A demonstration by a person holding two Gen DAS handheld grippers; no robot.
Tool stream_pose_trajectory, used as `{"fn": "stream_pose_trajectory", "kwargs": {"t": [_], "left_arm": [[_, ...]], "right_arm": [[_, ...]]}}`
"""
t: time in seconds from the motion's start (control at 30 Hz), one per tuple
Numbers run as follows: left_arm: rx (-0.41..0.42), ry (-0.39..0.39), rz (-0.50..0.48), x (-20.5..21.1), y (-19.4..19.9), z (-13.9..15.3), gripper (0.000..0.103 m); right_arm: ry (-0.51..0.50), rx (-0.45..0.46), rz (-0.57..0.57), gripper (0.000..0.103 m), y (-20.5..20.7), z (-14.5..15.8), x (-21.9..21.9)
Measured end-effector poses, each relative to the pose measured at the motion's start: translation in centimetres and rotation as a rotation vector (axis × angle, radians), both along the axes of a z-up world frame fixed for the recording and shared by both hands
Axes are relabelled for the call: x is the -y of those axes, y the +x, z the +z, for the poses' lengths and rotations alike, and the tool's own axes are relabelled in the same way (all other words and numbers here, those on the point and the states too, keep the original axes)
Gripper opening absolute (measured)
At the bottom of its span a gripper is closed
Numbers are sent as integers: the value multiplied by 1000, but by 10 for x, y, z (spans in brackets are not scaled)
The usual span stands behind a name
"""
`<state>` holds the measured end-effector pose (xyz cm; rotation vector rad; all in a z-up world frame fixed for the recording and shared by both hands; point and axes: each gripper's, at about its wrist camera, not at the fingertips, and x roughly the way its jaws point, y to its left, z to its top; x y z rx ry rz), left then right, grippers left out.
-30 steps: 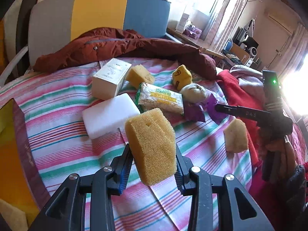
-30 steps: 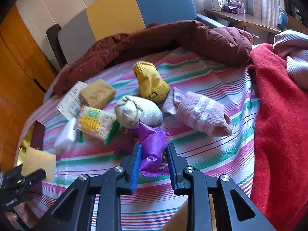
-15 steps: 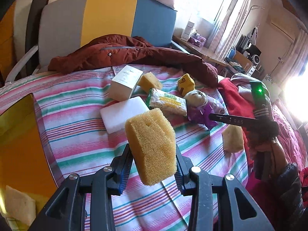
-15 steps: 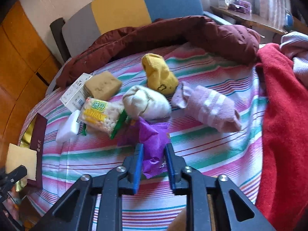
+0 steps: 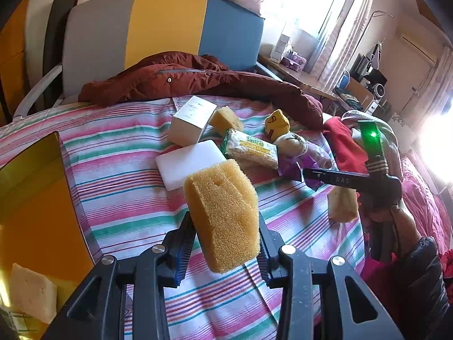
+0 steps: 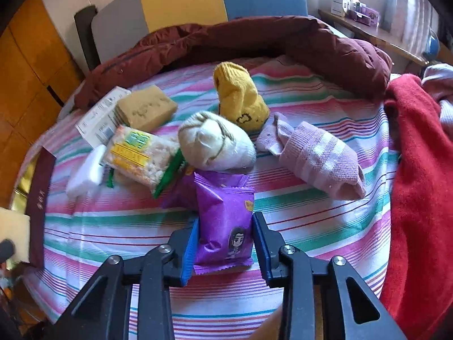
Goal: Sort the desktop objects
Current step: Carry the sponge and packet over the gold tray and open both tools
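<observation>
Left claw [image 5: 223,243]: jaws closed on a yellow sponge [image 5: 223,215], pads pressing its two flanks; the sponge stands tilted between the blue pads, lifted clear of the striped cloth [image 5: 121,175].
Low left of the left claw: yellow box [image 5: 36,198] with a dark rim, a pale sponge piece [image 5: 31,294] lying in its near corner.
Just beyond the left claw: white foam block [image 5: 189,161] flat on the cloth.
Beyond the foam block: snack bar packet [image 5: 249,147], green and yellow; behind it a white carton [image 5: 192,120] touching a small sponge [image 5: 226,117].
Right of the left claw: the right claw seen side-on, held by a person's hand [image 5: 393,212] in a dark sleeve.
Right claw [image 6: 225,240]: jaws opening; purple snack packet [image 6: 223,223] lies between the pads on the cloth, pads just beside its edges; whether they touch it cannot be told.
Just beyond the right claw: cream sock ball [image 6: 216,144], touching the top of the purple packet.
Beyond and right: pink sock roll [image 6: 320,158]; further back a yellow sock [image 6: 240,99].
Far right of the right claw: red blanket [image 6: 419,170].
Farthest: maroon jacket [image 6: 269,39] along the cloth's far edge, below a grey, yellow and blue headboard [image 5: 158,25].
</observation>
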<state>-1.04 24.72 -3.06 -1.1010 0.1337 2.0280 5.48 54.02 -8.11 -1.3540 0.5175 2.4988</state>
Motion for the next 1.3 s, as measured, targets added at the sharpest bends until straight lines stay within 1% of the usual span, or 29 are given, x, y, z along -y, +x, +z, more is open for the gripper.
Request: {"fn": "stream_pose_trajectory", "kwargs": {"t": [0.13,0.2,0.27,0.33,0.4,0.47,0.53,0.67,0.73,0.8,0.87,0.9,0.93,0.97,1.0,1.03,1.07,1.1,1.17,1.23,1.3], "left_arm": [[-17,8,11,11,0,6,39],[-24,14,31,22,-3,9,39],[-27,20,61,36,-7,12,39],[-33,22,90,48,-11,14,39],[-41,25,133,66,-16,17,39],[-47,29,188,90,-24,20,39],[-55,23,233,109,-31,20,39],[-63,-6,353,160,-51,17,40],[-63,-25,407,180,-61,14,40],[-54,-46,462,202,-73,10,40],[-48,-63,513,221,-81,7,41],[-48,-70,541,231,-85,5,42],[-46,-71,557,238,-87,3,46],[-34,-70,577,248,-90,1,50],[-22,-67,591,254,-92,-1,52],[-12,-66,608,260,-93,-3,54],[-3,-65,627,267,-94,-6,54],[4,-62,642,273,-94,-9,54],[8,-63,663,282,-93,-14,57],[11,-57,673,288,-90,-17,57],[0,-48,685,291,-85,-18,57]], "right_arm": [[-6,-63,0,35,15,18,9],[-11,-97,17,35,20,31,19],[-5,-126,59,35,22,45,37],[-13,-151,110,35,15,56,57],[-19,-178,185,35,8,68,85],[-50,-208,270,35,-5,78,119],[-76,-222,343,35,-18,81,148],[-156,-226,518,35,-53,81,224],[-169,-213,576,35,-70,78,257],[-209,-202,624,35,-87,74,289],[-257,-191,639,36,-103,70,314],[-303,-191,645,36,-112,69,327],[-359,-197,658,39,-120,68,339],[-387,-199,660,40,-124,68,348],[-421,-199,654,42,-132,67,359],[-455,-197,652,50,-135,66,364],[-500,-196,651,54,-140,65,371],[-512,-195,651,57,-141,65,376],[-496,-185,656,57,-140,63,382],[-493,-171,658,57,-135,61,384],[-460,-160,652,57,-128,57,381]]}}
